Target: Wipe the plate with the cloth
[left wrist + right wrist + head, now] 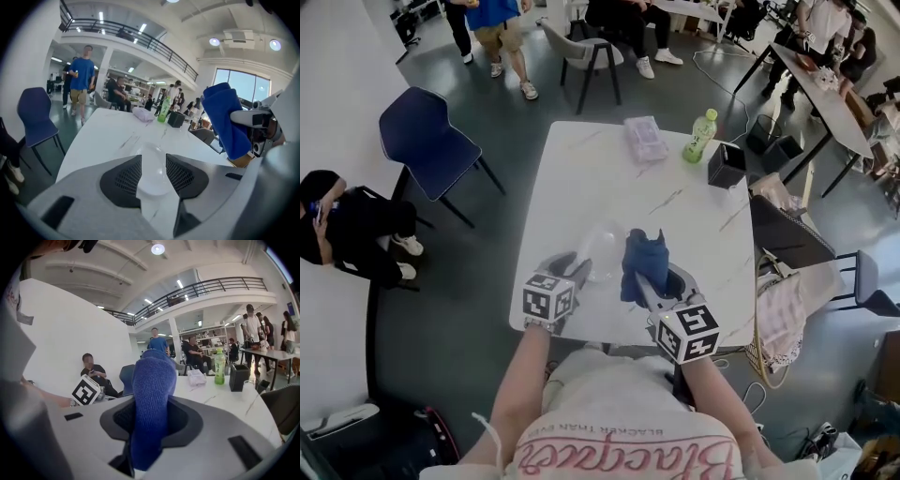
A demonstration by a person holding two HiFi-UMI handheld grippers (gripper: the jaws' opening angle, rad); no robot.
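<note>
A clear, whitish plate [602, 251] lies on the white marble table [609, 169] near its front edge. My left gripper [572, 266] stands open at the plate's left rim. In the left gripper view the plate [151, 169] shows through the gap between the two dark pads [123, 181], and neither pad presses on it. My right gripper [660, 281] is shut on a blue cloth [643, 262], held bunched and upright just right of the plate. In the right gripper view that cloth [152, 399] fills the jaws. It also hangs at the right of the left gripper view [227, 120].
At the far end of the table stand a green bottle [700, 136], a black box [726, 164] and a pack of wipes [645, 138]. A blue chair [431, 141] stands at the left, and a person [347, 230] sits beyond it. A bag [783, 314] sits at the right.
</note>
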